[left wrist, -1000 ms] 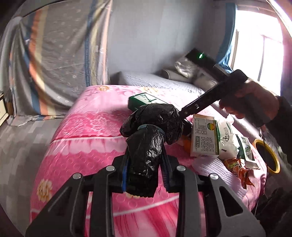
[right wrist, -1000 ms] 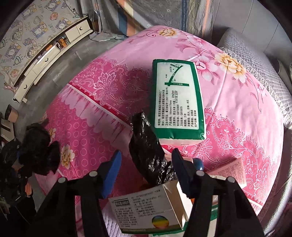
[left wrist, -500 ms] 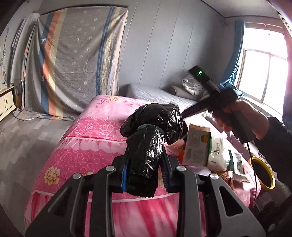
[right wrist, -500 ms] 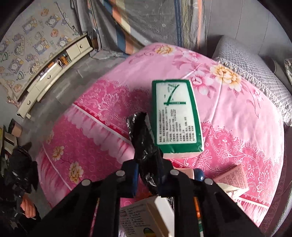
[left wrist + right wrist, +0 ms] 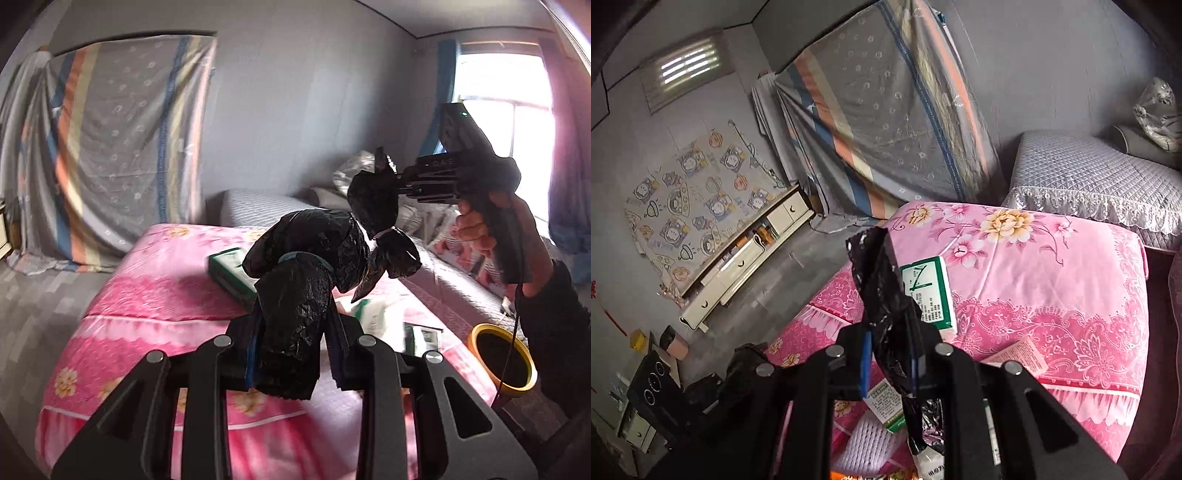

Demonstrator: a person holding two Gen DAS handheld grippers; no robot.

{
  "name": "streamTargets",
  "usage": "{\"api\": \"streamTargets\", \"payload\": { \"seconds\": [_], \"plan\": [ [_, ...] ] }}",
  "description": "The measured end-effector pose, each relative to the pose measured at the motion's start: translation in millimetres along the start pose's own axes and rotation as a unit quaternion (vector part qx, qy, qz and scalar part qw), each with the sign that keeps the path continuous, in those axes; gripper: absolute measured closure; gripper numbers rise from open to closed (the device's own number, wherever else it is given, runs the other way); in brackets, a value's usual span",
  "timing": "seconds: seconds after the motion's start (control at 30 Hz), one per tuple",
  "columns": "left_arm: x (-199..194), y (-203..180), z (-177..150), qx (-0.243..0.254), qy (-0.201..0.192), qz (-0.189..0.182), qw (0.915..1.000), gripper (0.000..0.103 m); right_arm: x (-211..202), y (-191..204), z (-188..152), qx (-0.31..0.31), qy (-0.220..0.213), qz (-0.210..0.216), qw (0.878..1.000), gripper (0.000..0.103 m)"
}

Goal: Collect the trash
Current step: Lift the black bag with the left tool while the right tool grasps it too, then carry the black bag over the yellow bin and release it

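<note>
My left gripper [image 5: 291, 354] is shut on a crumpled black plastic bag bundle [image 5: 295, 295] with a blue band around it, held above the pink bed [image 5: 147, 295]. My right gripper [image 5: 888, 365] is shut on a second strip of black plastic bag [image 5: 882, 288], lifted off the bed. In the left wrist view, that right gripper [image 5: 400, 177] shows at the upper right in a hand, with its black plastic [image 5: 373, 199] hanging beside my bundle. A green-and-white tissue pack [image 5: 927, 295] and small cartons [image 5: 1015, 356] lie on the bed below.
A yellow tape roll [image 5: 498, 362] sits at the bed's right edge. A grey quilted bed [image 5: 1089, 177] adjoins the pink one at the far side. A low white cabinet [image 5: 746, 258] stands along the left wall. A striped sheet [image 5: 110, 147] hangs on the far wall.
The right jaws closed on the black plastic strip and lifted it off the bed. Both grippers rose and tilted upward. The left grip on the bundle stayed the same.
</note>
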State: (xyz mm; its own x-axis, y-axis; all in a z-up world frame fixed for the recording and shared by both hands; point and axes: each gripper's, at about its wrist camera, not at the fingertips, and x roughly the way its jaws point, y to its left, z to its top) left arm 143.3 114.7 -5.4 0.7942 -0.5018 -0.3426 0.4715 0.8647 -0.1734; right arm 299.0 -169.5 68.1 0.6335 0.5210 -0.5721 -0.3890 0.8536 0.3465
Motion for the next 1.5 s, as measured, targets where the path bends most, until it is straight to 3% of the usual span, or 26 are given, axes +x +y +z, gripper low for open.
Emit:
{"api": "streamTargets", "payload": {
  "seconds": [0.2,0.4,0.8,1.0,1.13,1.43,1.5],
  "plan": [
    [21,-50,5,0.028,0.007,-0.054,0.9981,0.075,-71,-45,-39,0.043,-0.038,-0.012,0.998,0.089],
    [46,-99,8,0.054,0.023,-0.121,0.9909,0.075,-140,-85,-95,0.079,-0.081,-0.051,0.992,0.089],
    [99,-218,-2,0.126,0.073,-0.24,0.9598,0.075,-263,-144,-185,0.14,-0.164,-0.164,0.963,0.089],
    [125,-270,-14,0.147,0.103,-0.284,0.9419,0.075,-285,-197,-245,0.22,-0.165,-0.205,0.939,0.089],
    [142,-300,-24,0.158,0.114,-0.299,0.9343,0.075,-294,-227,-288,0.266,-0.16,-0.231,0.922,0.089],
    [175,-356,-42,0.178,0.146,-0.315,0.9206,0.075,-281,-260,-342,0.319,-0.134,-0.255,0.903,0.088],
    [182,-364,-44,0.181,0.153,-0.32,0.9172,0.075,-281,-267,-350,0.33,-0.133,-0.264,0.896,0.083]
  ]
}}
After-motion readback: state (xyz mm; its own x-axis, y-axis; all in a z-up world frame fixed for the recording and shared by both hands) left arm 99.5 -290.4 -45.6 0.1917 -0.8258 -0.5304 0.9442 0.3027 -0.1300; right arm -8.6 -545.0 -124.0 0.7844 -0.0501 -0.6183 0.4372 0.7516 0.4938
